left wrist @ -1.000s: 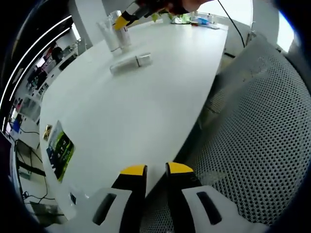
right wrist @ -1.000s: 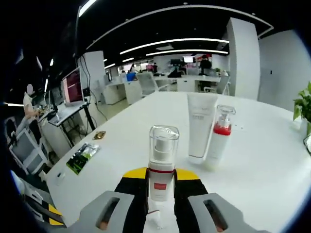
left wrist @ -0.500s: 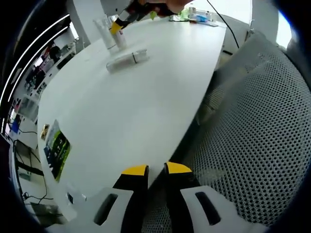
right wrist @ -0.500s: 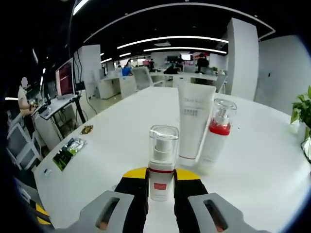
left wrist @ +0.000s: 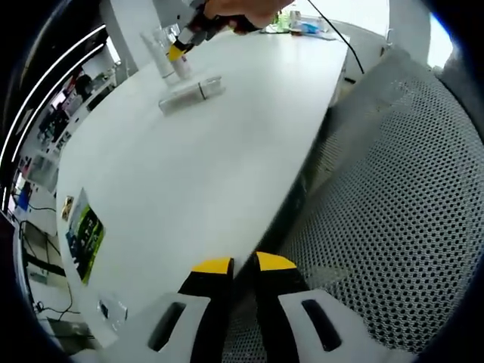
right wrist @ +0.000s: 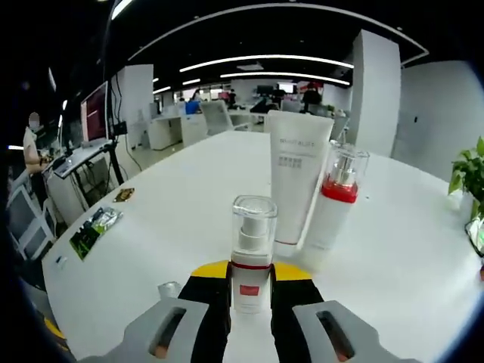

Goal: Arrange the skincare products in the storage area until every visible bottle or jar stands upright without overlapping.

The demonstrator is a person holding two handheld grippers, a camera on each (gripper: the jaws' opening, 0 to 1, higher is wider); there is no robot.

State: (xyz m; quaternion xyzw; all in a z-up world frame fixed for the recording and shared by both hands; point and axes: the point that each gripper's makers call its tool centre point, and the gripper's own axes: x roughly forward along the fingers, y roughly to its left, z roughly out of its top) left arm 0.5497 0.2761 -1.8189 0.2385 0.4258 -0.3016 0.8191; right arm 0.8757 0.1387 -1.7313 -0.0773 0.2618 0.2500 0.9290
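On a long white table (right wrist: 151,227) in an open office, the right gripper (right wrist: 250,281) holds a small pump bottle (right wrist: 252,253) upright between its yellow-tipped jaws. The bottle has a clear square cap, a white pump head and a red label near its base, and the jaws press against its lower sides. Just beyond it, in the right gripper view, a white tube (right wrist: 296,178) stands on its cap. Touching the tube's right side, or nearly so, stands a second pump bottle (right wrist: 330,208) with a red collar and a clear cap. A green plant (right wrist: 470,175) shows at the far right edge. A small green packet (right wrist: 92,227) lies flat on the table to the left, well apart from the bottles.

The left gripper view looks across the same table from its near edge. The left gripper (left wrist: 235,266) hangs over that edge with its jaws drawn close, a thin gap between them and nothing held. A grey mesh chair back (left wrist: 393,197) takes up the right side. At the far end of the table a white tube with a cap (left wrist: 189,93) lies on its side, a thing the right gripper view leaves out. Behind it stands the upright tube (left wrist: 156,54), and a hand (left wrist: 242,9) brings the right gripper (left wrist: 178,51) down beside it. The green packet (left wrist: 82,234) lies near the left edge.
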